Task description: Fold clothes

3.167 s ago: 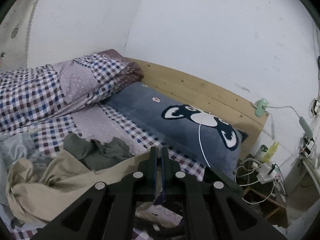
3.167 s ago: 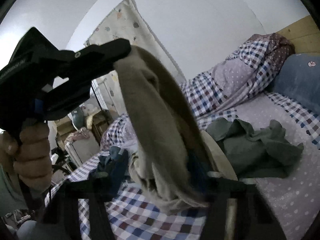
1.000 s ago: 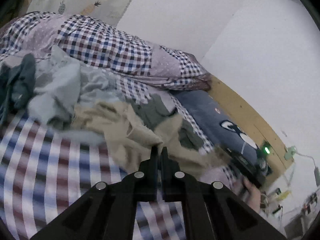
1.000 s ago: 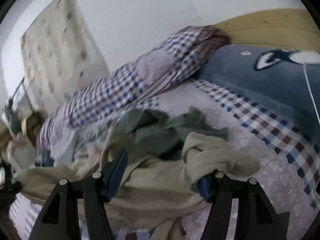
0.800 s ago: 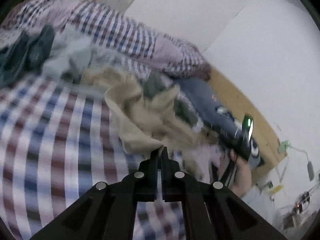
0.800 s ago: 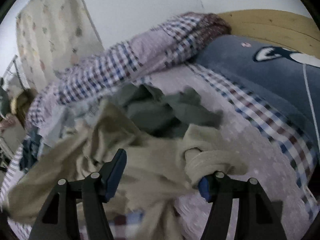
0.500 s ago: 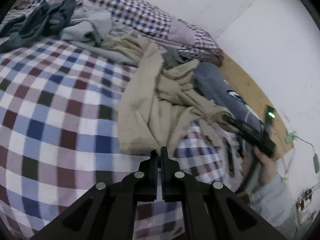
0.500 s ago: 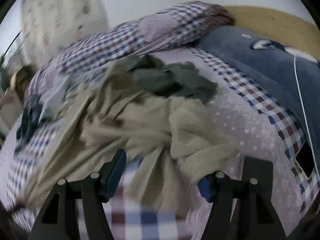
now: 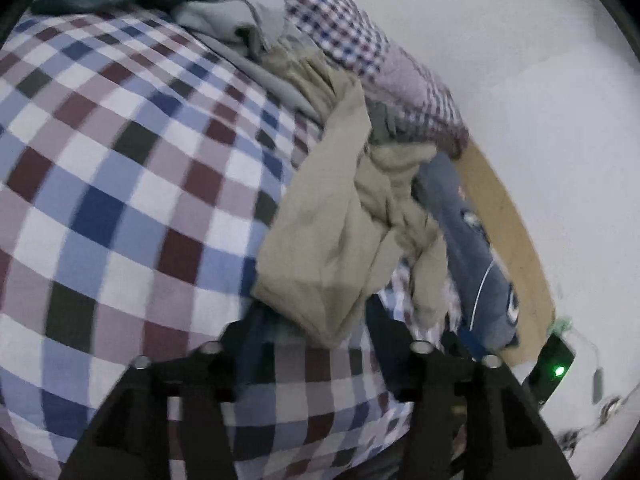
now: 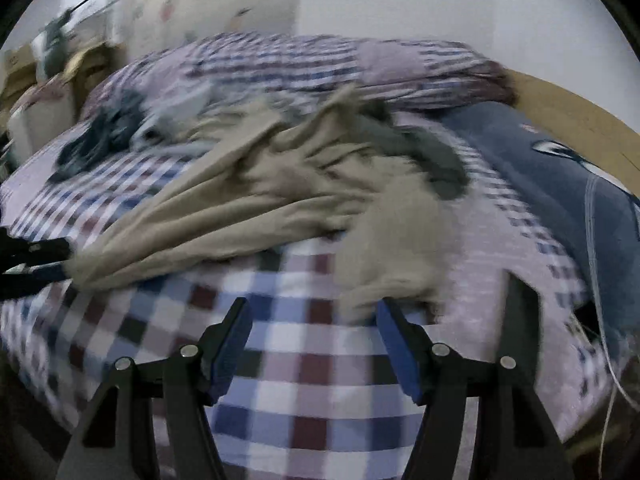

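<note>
A beige garment (image 10: 256,204) lies stretched and creased across the checked bed sheet (image 10: 304,392). In the left wrist view my left gripper (image 9: 316,320) is open, its fingers wide apart, and one end of the beige garment (image 9: 320,248) rests between them. My right gripper (image 10: 312,308) is open too, blue pads apart, with the garment's other end lying just beyond its fingertips. The left gripper (image 10: 32,260) shows at the left edge of the right wrist view, at the garment's far end. The right gripper body (image 9: 554,364) shows a green light.
A grey-green garment (image 10: 432,156), a dark teal one (image 10: 100,132) and a light grey one (image 9: 236,20) are heaped behind the beige one. A rolled checked duvet (image 10: 300,64) runs along the wall. A blue pillow (image 10: 560,168), white cable (image 10: 592,240) and wooden headboard (image 10: 580,112) are on the right.
My left gripper, shut until half a second ago, now stands open over the garment's end. The beige garment has been drawn down flat over the sheet. The right gripper's pads are off its end.
</note>
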